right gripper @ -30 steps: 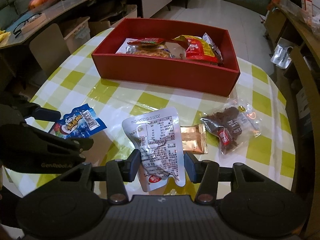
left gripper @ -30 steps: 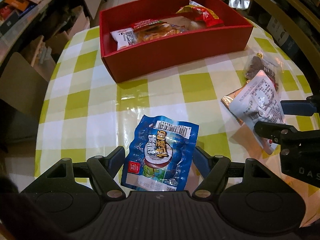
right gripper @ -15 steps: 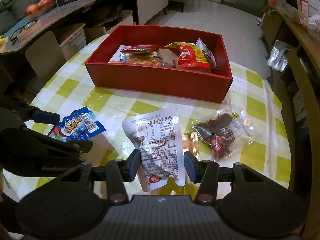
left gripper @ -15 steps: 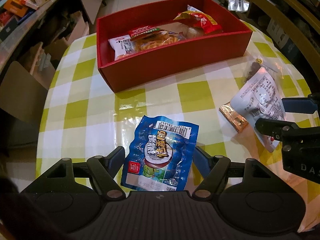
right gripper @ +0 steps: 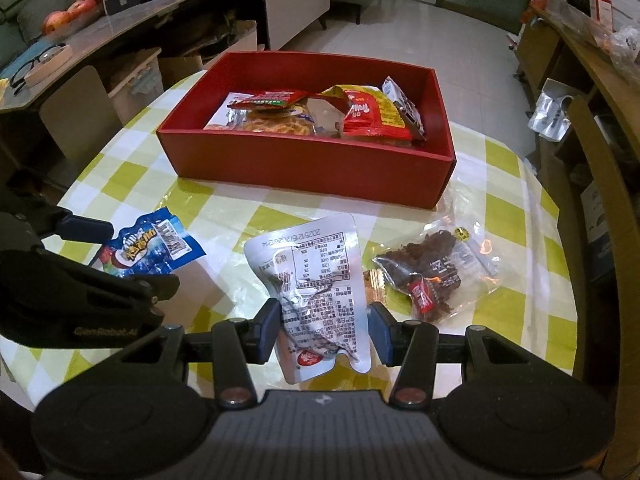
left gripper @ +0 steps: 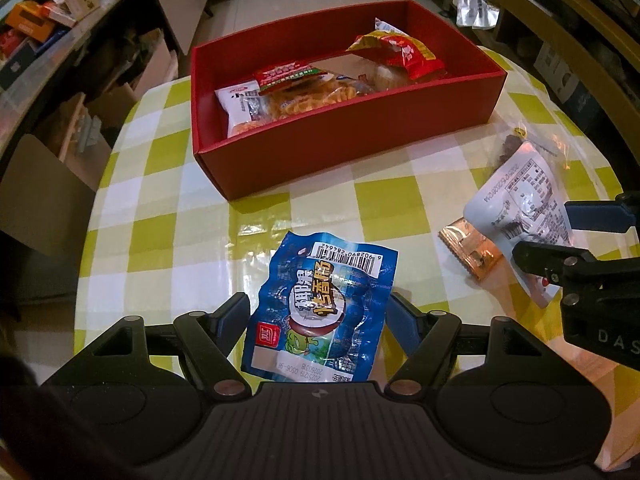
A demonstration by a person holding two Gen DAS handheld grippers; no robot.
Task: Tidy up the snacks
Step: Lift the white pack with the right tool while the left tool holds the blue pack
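Observation:
A blue snack packet [left gripper: 332,280] sits between the fingers of my left gripper [left gripper: 318,312], which is shut on its sides. My right gripper [right gripper: 323,322] is shut on a white packet [right gripper: 316,272] with its printed back facing up. It hangs just above the checked tablecloth [right gripper: 224,208]. Ahead stands the red box [left gripper: 340,144], open-topped and holding several snack bags. In the right wrist view the left gripper [right gripper: 128,256] shows at the left edge with the blue packet [right gripper: 148,246]. The left wrist view shows the right gripper [left gripper: 560,236] at the right edge.
A copper foil packet [left gripper: 470,250] lies on the table, partly under the white packet. A clear bag of dark dried meat [right gripper: 432,272] lies right of it. The round table's edge [left gripper: 92,216] drops off left. A cluttered counter [right gripper: 80,20] and wooden shelves [right gripper: 580,80] surround the table.
Both grippers have crept toward the red box, which now sits lower in both views. The white packet covers more of the copper packet. Both grips are unchanged.

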